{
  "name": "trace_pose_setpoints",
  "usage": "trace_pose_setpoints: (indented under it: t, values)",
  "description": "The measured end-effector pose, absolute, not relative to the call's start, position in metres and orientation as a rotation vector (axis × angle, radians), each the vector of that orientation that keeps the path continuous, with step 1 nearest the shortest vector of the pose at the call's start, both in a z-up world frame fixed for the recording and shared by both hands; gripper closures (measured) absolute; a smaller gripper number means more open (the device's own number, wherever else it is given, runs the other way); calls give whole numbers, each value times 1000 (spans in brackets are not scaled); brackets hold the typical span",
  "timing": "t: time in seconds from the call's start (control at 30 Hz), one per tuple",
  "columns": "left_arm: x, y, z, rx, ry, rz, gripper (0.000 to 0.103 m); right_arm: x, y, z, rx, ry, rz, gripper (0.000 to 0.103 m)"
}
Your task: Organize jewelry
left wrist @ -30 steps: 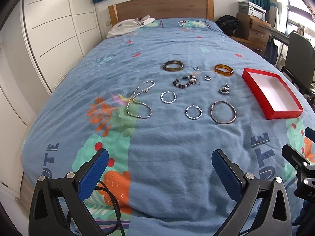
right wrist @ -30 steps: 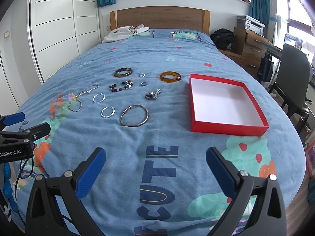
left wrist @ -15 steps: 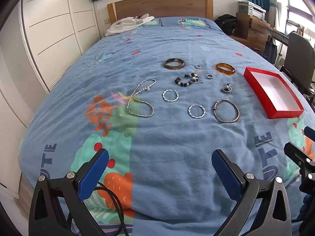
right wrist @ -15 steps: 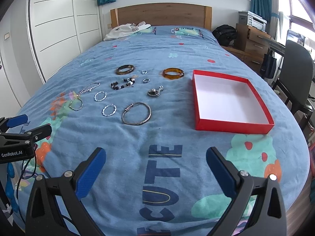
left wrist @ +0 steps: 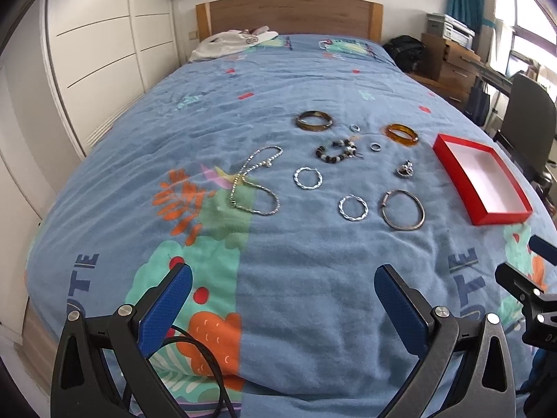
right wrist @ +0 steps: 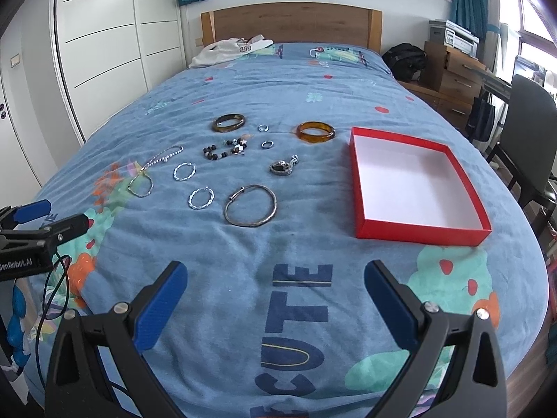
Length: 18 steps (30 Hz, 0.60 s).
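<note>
We hold our left hand-held gripper [left wrist: 282, 289] and right hand-held gripper [right wrist: 275, 278] wide open, empty, near the bed's [right wrist: 243, 264] foot, well short of the red box [right wrist: 410, 181].

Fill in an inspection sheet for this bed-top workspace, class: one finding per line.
Surface: blue patterned bedspread, wrinkled.
Job's things: red box empty; large silver bangle, amber bangle, chain necklace and other pieces loose beside it.
Clutter: white garment by the headboard.
Grippers: left gripper and right gripper open, holding nothing.
Cables: black cable under the left gripper.
Surroundings: wardrobe, chair.
</note>
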<state>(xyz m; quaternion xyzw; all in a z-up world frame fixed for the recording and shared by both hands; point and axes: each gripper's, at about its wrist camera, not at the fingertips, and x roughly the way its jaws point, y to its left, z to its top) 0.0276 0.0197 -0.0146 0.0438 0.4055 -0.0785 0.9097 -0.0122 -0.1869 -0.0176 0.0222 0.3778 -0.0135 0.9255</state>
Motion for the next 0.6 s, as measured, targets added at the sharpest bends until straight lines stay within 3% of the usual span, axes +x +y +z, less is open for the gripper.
trace_pose_setpoints:
  t: [0.6]
  values:
    - [46,41,-13,42,861,-112,1,7,-182,-9,45,786,46,1]
